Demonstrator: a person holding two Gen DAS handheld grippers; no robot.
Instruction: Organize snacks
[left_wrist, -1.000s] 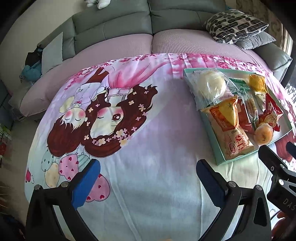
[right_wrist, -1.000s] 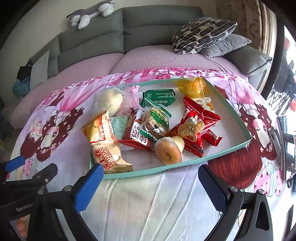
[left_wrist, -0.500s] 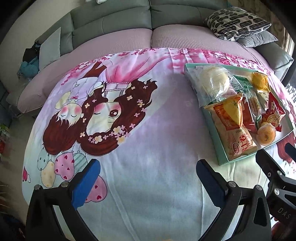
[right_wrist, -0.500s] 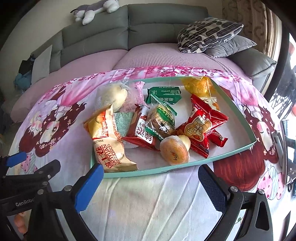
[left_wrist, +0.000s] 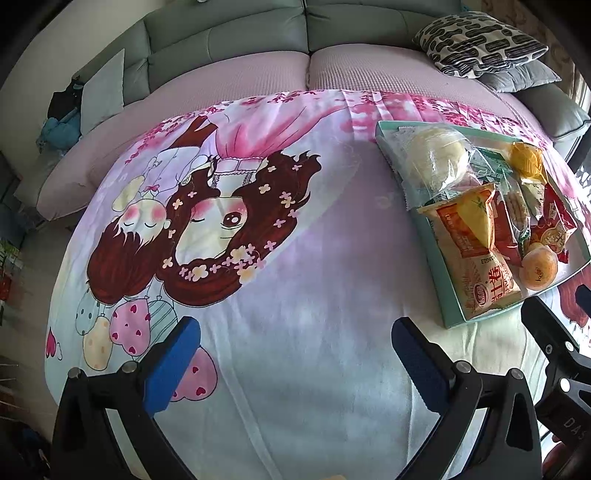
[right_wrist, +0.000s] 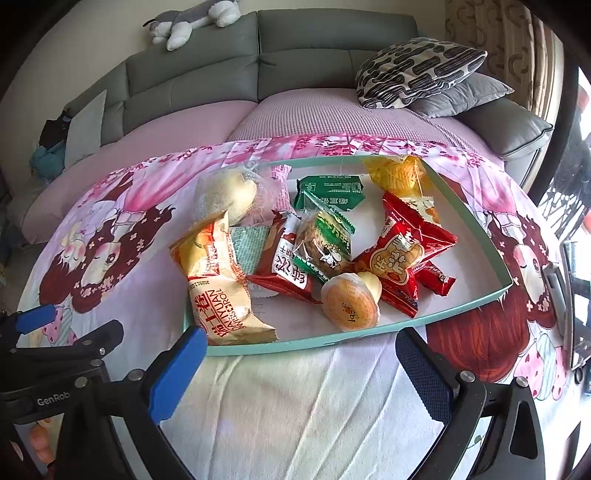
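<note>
A teal shallow tray (right_wrist: 306, 345) lies on a cartoon-print cloth and holds several wrapped snacks: an orange swiss roll pack (right_wrist: 218, 284), a pale bun in clear wrap (right_wrist: 227, 194), a green packet (right_wrist: 330, 190), red packets (right_wrist: 404, 254), a round orange cake (right_wrist: 351, 308). My right gripper (right_wrist: 297, 369) stands open just in front of the tray's near rim, nothing between its fingers. My left gripper (left_wrist: 295, 360) is open over bare cloth, left of the tray (left_wrist: 452, 321). The swiss roll pack (left_wrist: 476, 251) shows at the right of that view.
A grey sofa (right_wrist: 295, 55) with a patterned cushion (right_wrist: 417, 70) and a plush toy (right_wrist: 192, 22) stands behind the cloth. The cartoon cloth (left_wrist: 229, 229) spreads wide to the left of the tray. A dark flat device (right_wrist: 570, 295) lies at the far right edge.
Both grippers have drifted slightly forward and downward, so the tray and cloth sit a little closer in view. Both stay open and hold nothing.
</note>
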